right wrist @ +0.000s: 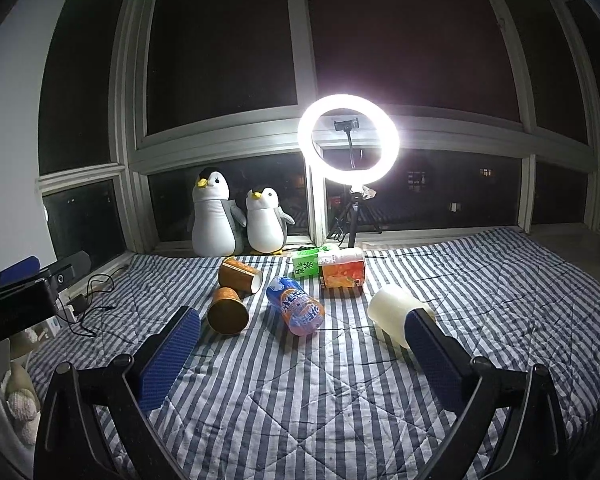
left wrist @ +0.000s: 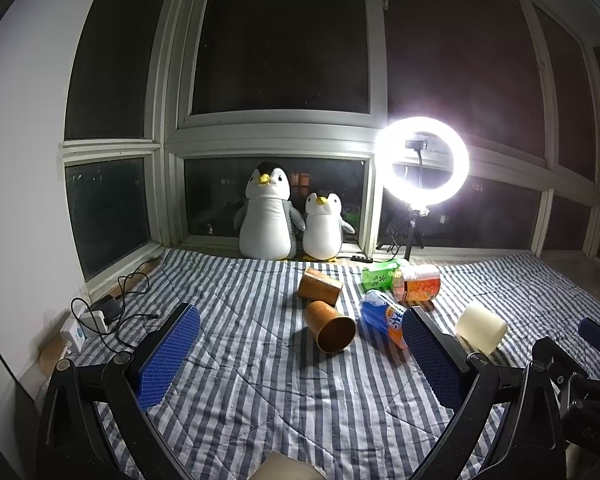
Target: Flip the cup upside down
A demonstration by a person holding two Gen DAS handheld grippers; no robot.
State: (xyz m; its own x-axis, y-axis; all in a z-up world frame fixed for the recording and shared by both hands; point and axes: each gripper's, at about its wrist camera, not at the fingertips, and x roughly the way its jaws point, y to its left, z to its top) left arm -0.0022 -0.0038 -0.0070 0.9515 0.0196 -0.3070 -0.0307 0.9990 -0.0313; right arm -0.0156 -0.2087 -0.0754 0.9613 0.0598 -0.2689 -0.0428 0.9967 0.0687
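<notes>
Two brown paper cups lie on their sides on the striped blanket: a near one (left wrist: 331, 328) (right wrist: 227, 312) with its mouth toward me, and a far one (left wrist: 320, 286) (right wrist: 240, 274). A white cup (left wrist: 481, 328) (right wrist: 394, 312) lies on its side to the right. My left gripper (left wrist: 300, 348) is open and empty, above the blanket just short of the near brown cup. My right gripper (right wrist: 302, 344) is open and empty, with its right finger (right wrist: 432, 356) in front of the white cup.
A Fanta bottle (left wrist: 384, 322) (right wrist: 296, 306), an orange jar (left wrist: 418, 284) (right wrist: 342, 268) and a green carton (left wrist: 380, 274) (right wrist: 308, 262) lie behind. Two plush penguins (left wrist: 266, 216) and a bright ring light (left wrist: 424, 160) stand at the window. Cables and a power strip (left wrist: 96, 320) lie at left.
</notes>
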